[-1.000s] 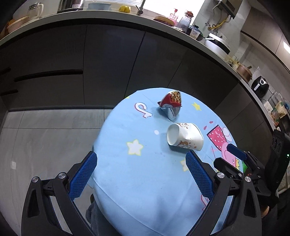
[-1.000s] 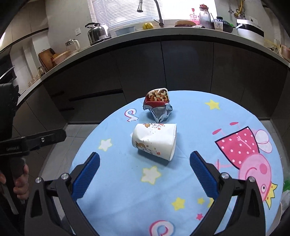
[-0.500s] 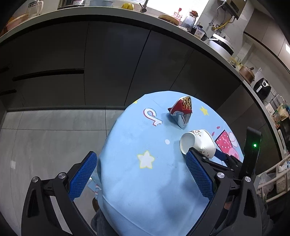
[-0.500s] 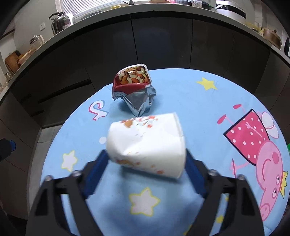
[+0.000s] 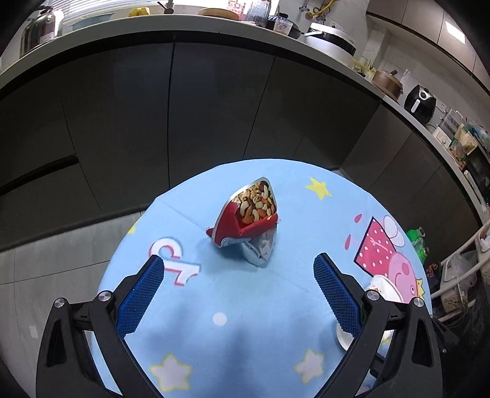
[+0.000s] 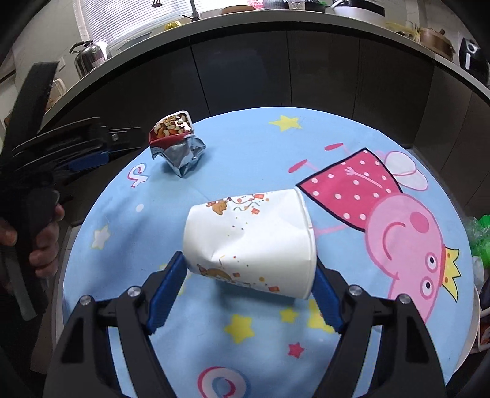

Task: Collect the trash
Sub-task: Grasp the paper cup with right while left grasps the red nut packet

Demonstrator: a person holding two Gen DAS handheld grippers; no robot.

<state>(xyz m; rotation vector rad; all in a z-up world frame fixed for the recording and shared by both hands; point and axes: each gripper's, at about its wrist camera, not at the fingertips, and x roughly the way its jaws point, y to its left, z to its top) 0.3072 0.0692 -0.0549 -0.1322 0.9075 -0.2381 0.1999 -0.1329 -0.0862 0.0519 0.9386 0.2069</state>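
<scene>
A crumpled white paper cup [image 6: 249,242] lies sideways between the blue pads of my right gripper [image 6: 248,290], which is shut on it just above the blue cartoon tablecloth [image 6: 306,144]. A red and silver nut snack bag [image 5: 249,225] sits on the cloth ahead of my open, empty left gripper [image 5: 239,292]; it also shows in the right wrist view [image 6: 176,142]. The cup's rim [image 5: 344,336] peeks out behind the left gripper's right finger. The left gripper [image 6: 88,153] shows at the left of the right wrist view.
The small round table [image 5: 337,199] stands in front of dark kitchen cabinets [image 5: 214,107]. A counter [image 5: 183,21] above holds a kettle, pots and jars. A white wire rack [image 5: 459,275] and green plastic [image 6: 480,232] stand off the table's right edge.
My right gripper closed on the paper cup and holds it. My left gripper swung right and forward, so the snack bag now lies centred ahead of it.
</scene>
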